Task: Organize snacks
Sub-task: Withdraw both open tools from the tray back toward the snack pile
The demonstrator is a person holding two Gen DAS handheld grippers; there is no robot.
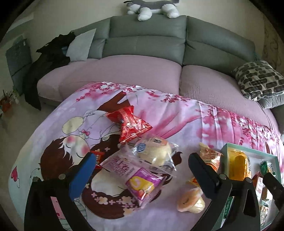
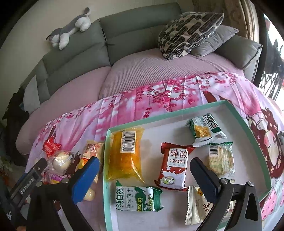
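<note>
A pile of loose snacks lies on the pink cartoon cloth (image 1: 186,124): a red packet (image 1: 131,122), a clear-wrapped bun (image 1: 154,151), a purple packet (image 1: 142,184), two jelly cups (image 1: 191,200) and an orange packet (image 1: 209,156). My left gripper (image 1: 140,170) is open above the purple packet. A shallow white tray with a teal rim (image 2: 177,112) holds a yellow cake packet (image 2: 126,154), a red milk biscuit packet (image 2: 174,165), green biscuit packets (image 2: 138,199) and others. My right gripper (image 2: 143,176) is open and empty over the tray.
A grey sofa (image 1: 147,40) with pink seat covers stands behind the cloth. A plush husky (image 1: 152,8) lies on its back. A patterned cushion (image 2: 188,30) and a grey one sit at the right end. Black clothes (image 1: 48,58) lie at the left end.
</note>
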